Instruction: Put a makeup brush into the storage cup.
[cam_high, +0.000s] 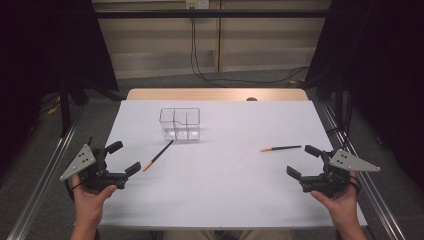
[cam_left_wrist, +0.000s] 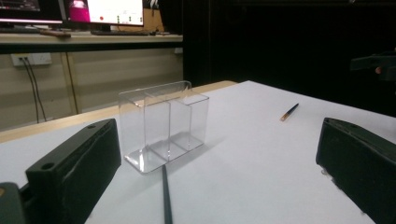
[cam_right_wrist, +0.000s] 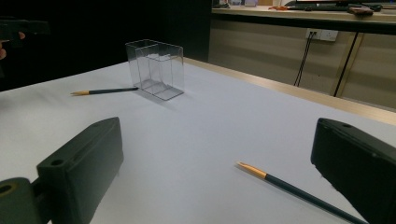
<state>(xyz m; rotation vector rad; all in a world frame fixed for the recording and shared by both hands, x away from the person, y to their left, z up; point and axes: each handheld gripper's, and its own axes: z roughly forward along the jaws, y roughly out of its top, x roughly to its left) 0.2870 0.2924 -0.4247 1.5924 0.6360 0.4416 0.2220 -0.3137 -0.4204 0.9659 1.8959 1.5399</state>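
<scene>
Both grippers, left (cam_high: 121, 157) and right (cam_high: 303, 161), are hovering released at lower frame; each is needing its slim dark orange-tipped pencil (cam_high: 158, 156) (cam_high: 280, 148) centred between jaws before clenching.

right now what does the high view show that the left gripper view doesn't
High view alone: both hands, the whole left gripper and right gripper, both open, the floor and the cables at the wall. Left gripper view alone: a desk with lit monitors behind the table. Both share: the clear divided holder, the near pencil beside it, the far pencil, and the white table.
</scene>
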